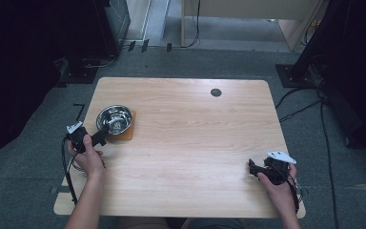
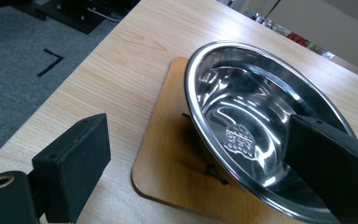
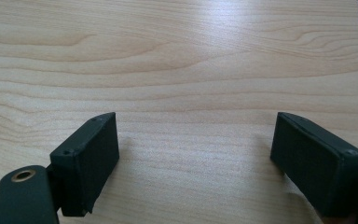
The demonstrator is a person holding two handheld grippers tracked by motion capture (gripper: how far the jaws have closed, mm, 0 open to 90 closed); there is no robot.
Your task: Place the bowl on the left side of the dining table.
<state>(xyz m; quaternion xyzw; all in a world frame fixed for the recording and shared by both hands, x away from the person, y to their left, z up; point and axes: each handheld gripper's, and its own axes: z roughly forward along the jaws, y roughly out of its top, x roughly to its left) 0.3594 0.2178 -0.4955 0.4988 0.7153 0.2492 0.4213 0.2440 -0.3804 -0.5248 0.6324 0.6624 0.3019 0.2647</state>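
Two forearms are coming in from the bottom edge of the high view, each hand carrying black tongs over the light wooden tabletop. On the person's left side, the left tongs are reaching toward a shiny steel bowl, which is sitting on a thin brown wooden mat near the left edge of the tabletop. In the left gripper view the jaws are standing wide apart: one jaw is hanging outside the bowl, over the bare wood beside the mat, and the other jaw is lying across the near rim, with its tip over the inside of the bowl. I cannot tell if this jaw is really touching the metal or only hanging just above it. The rim is between the two jaws, but nothing is being squeezed. The bowl is tilting a little to the mat in this view, and a small stamped mark is showing on its bottom.

On the person's right side, the right tongs are hovering near the front right corner of the tabletop, well apart from the bowl. In the right gripper view their jaws are also spread wide, with only plain wood grain between them, and they are holding nothing.

A small dark round hole is sitting near the far edge of the tabletop.
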